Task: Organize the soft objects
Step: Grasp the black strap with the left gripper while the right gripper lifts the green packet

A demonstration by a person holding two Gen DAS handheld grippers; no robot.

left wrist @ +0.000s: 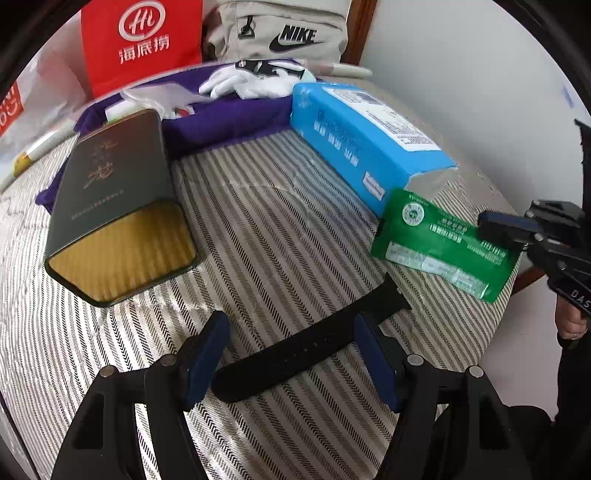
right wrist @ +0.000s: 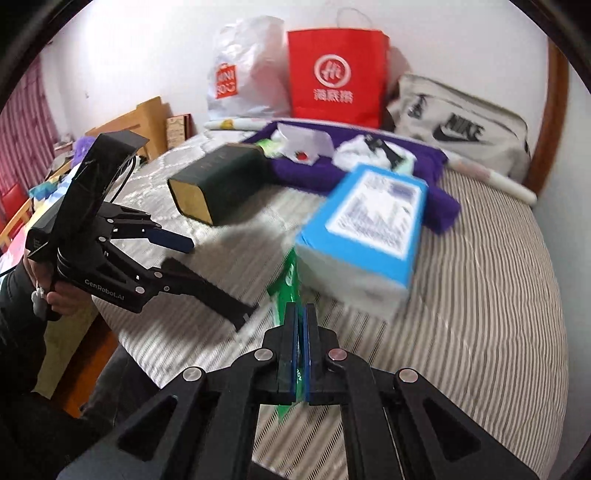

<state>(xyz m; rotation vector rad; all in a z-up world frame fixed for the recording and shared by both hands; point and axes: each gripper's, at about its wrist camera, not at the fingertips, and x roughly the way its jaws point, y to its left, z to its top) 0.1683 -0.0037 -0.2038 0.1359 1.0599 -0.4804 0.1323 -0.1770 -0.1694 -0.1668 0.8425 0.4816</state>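
Observation:
A green packet lies on the striped bed by the right edge, against a blue tissue pack. My right gripper is shut on the packet's right end; in the right wrist view the green packet sticks out edge-on from the closed right gripper. My left gripper is open, its fingers on either side of a black strap lying on the bed. The left gripper also shows in the right wrist view, open.
A dark tin box with a gold end lies at left. A purple cloth with white gloves sits behind. A red paper bag, a white plastic bag and a beige Nike bag stand at the back. The bed edge is at right.

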